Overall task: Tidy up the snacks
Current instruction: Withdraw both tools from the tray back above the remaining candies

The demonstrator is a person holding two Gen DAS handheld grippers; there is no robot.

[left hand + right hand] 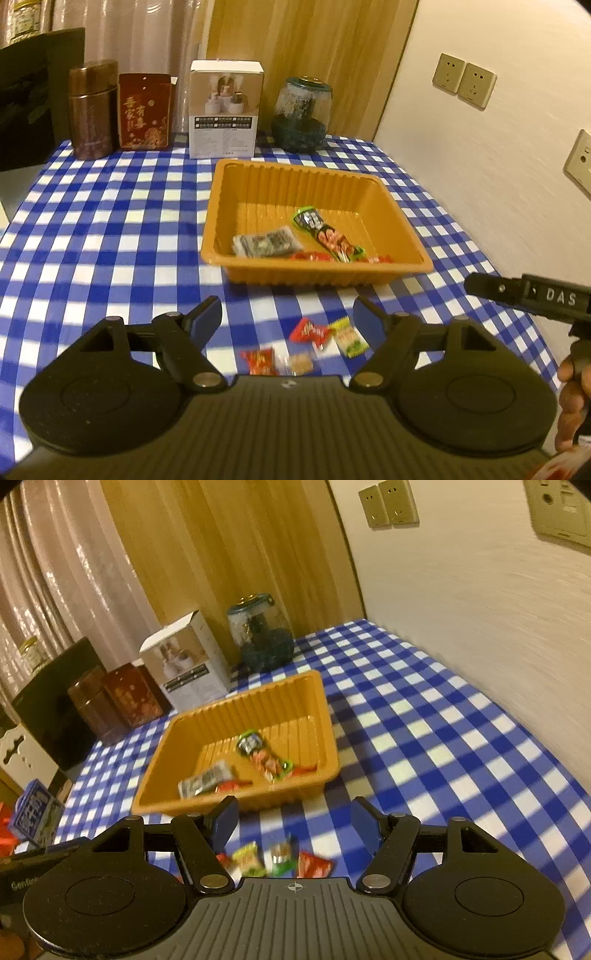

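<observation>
Several loose snacks (314, 343) near the tablecloth's (110, 229) front edge, just below both empty, wide-apart grippers, left (288, 321) and right (293, 821); orange tray (406, 206) beyond.

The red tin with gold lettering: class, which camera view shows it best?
The left wrist view: the red tin faces the camera, its gold lettering sharp. In the right wrist view it is smaller, angled and dim, its lettering unreadable.

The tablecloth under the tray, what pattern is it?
Blue and white checks on the tablecloth, clearest in the left wrist view.
</observation>
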